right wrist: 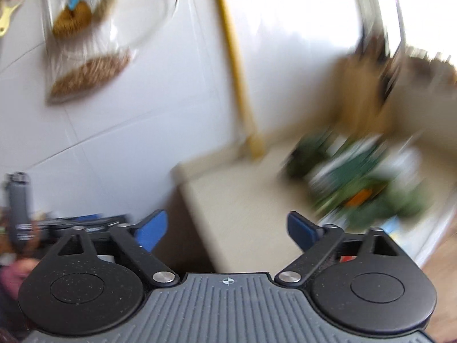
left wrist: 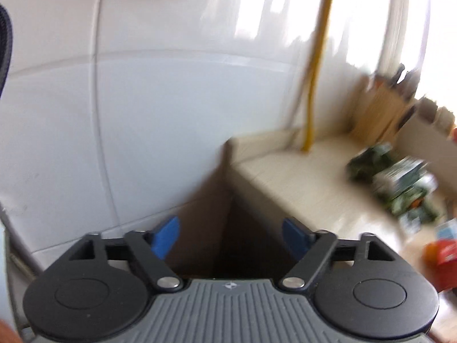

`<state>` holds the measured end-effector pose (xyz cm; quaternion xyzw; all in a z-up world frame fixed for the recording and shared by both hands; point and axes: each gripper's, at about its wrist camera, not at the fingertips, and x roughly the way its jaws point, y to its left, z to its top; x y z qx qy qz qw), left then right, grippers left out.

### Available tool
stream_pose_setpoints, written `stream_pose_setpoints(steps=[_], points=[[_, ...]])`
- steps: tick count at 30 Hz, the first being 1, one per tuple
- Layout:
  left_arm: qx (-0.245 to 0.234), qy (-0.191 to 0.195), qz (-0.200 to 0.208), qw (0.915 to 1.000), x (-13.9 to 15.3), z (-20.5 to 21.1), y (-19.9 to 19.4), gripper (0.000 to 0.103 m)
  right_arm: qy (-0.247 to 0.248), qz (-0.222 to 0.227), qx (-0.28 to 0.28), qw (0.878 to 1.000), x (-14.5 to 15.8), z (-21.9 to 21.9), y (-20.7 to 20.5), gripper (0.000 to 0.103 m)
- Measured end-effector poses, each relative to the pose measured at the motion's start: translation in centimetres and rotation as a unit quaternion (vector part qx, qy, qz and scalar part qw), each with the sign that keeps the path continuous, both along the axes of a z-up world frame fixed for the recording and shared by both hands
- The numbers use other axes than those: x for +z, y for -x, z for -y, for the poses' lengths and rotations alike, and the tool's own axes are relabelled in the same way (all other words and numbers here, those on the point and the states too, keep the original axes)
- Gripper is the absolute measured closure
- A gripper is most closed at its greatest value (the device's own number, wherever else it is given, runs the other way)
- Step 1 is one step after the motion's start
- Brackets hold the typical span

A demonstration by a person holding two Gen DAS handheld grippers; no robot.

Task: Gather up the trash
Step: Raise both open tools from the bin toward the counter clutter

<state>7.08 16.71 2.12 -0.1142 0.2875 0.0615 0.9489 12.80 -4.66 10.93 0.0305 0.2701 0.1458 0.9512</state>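
Left gripper (left wrist: 230, 237): we see its blue fingers (left wrist: 165, 235) spread apart with nothing between them, aimed at the dark gap between the white tiled wall (left wrist: 142, 100) and the tabletop's end.
Right gripper (right wrist: 227, 230): fingers (right wrist: 151, 230) likewise apart and empty, held over the near corner of the tabletop (right wrist: 237, 200).
Trash: a blurred green-and-white heap of wrappers (right wrist: 357, 180) lies on the tabletop to the right, well apart from both grippers; in the left view the same heap (left wrist: 397, 183) sits near the right edge.
Edges: the tabletop (left wrist: 300, 177) ends at a straight left edge, beside the wall.
Open room: we see bare beige surface between the edge and the wrappers.
Obstacle: a yellow pole (right wrist: 237, 65) stands at the back, against the wall.
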Motion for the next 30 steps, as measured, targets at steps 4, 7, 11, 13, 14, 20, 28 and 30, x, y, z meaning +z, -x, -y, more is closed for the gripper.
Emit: stream_pose_setpoints(steps=[4, 7, 11, 13, 14, 20, 28, 30], points=[[-0.045, -0.005, 0.046, 0.9979, 2.3, 4.1, 0.1, 0.014, 0.029, 0.114, -0.072, 0.99, 1.2, 2.2, 3.5, 0.0], [-0.087, 0.001, 0.043, 0.9953, 3.5, 7.1, -0.9, 0.01, 0.012, 0.108, -0.104, 0.989, 1.1, 4.3, 3.5, 0.0], [-0.136, 0.016, 0.03, 0.9901, 4.4, 11.0, -2.7, 0.01, 0.005, 0.031, -0.113, 0.993, -0.3, 6.7, 1.9, 0.0], [-0.154, 0.018, 0.024, 0.9875, 4.6, 12.8, -3.2, 0.01, -0.005, -0.012, -0.11, 0.994, -1.3, 7.9, 1.3, 0.0], [-0.165, 0.019, 0.019, 0.9859, 4.7, 13.8, -3.4, 0.01, -0.013, -0.031, -0.107, 0.994, -1.9, 8.4, 1.1, 0.0], [-0.195, -0.009, -0.003, 0.9808, 4.3, 17.6, -4.6, 0.011, -0.041, -0.058, -0.093, 0.993, -3.2, 10.4, 1.4, 0.0], [-0.214, -0.036, 0.004, 0.9762, 5.4, 18.9, -6.1, 0.011, -0.113, -0.113, -0.072, 0.985, -4.2, 12.4, 0.0, 0.0], [-0.22, -0.04, 0.008, 0.9746, 5.6, 18.8, -6.5, 0.011, -0.133, -0.127, -0.071, 0.98, -4.6, 12.5, -0.4, 0.0]])
